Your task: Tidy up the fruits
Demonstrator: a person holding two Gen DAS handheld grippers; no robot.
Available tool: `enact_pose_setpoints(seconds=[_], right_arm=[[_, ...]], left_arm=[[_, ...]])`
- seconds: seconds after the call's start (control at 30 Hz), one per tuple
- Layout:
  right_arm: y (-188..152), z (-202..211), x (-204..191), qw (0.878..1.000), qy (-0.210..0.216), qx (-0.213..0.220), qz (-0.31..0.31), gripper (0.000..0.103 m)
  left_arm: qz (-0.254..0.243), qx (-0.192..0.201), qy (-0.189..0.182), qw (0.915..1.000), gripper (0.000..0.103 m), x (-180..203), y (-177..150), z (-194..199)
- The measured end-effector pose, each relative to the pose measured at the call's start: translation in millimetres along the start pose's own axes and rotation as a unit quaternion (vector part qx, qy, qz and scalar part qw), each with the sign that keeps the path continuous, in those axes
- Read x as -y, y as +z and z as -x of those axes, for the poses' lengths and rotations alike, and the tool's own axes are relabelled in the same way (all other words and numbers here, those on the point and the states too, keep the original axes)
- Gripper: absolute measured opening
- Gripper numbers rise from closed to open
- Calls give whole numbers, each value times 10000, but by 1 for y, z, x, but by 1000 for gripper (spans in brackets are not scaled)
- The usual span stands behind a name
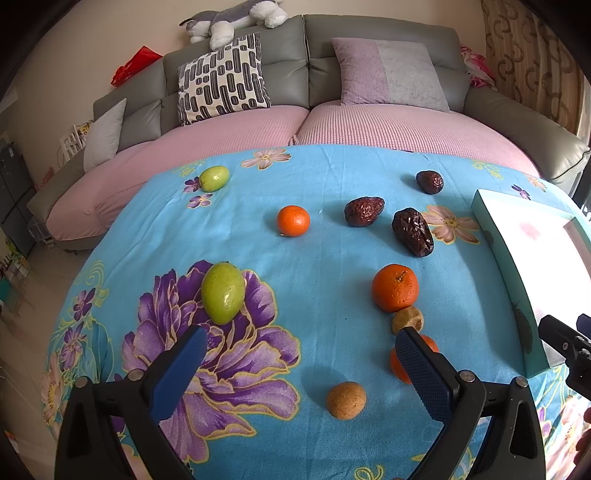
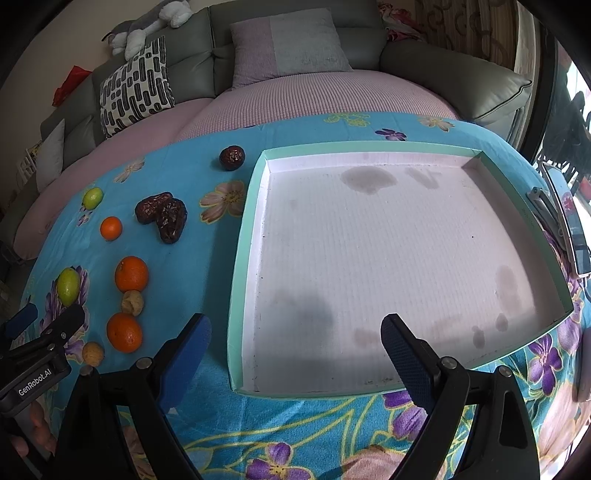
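Both grippers hang open and empty: the left gripper over a tan round fruit between its jaws, the right gripper above the shallow mint-edged white tray, seemingly bare.

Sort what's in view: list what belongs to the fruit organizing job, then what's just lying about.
Job: green fruits, oranges, dark dates, tan fruits, empty tray, left gripper, right gripper.

Lying about: sofa, patterned cushion, plush toy.
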State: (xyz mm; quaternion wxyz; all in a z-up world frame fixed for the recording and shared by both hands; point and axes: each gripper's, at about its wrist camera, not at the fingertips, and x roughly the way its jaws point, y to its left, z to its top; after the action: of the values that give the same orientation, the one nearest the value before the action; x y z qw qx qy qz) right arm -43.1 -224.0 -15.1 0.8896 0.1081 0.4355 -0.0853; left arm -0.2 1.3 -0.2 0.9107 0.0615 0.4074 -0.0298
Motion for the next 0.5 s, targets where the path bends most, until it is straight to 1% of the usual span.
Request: enact_pose_setpoints(seconds=[0.2, 0.27, 0.33, 0.4, 0.47, 0.5], right_arm=[[1, 3, -2, 10000, -16, -3, 19, 94], [2, 3, -3, 10000, -18, -5, 31, 94], [2, 4, -3, 10000, -17, -2, 40, 94], [3, 5, -3, 10000, -19, -1, 44, 94], [3, 5, -3, 10000, -21, -2, 42, 94], [3, 5, -3, 10000, -22, -2, 42, 94]], left_arm=[[33, 56, -35, 10000, 103, -7, -3, -3], [86, 135, -53, 9999, 103, -7, -2, 0], [74, 103, -43, 9999, 103, -6, -2, 0], [109, 165, -66, 9998, 103, -6, -1, 1], [71, 110, -31, 9999, 103, -6, -1, 1], [107, 170, -53, 9998, 103, -6, -1, 2]])
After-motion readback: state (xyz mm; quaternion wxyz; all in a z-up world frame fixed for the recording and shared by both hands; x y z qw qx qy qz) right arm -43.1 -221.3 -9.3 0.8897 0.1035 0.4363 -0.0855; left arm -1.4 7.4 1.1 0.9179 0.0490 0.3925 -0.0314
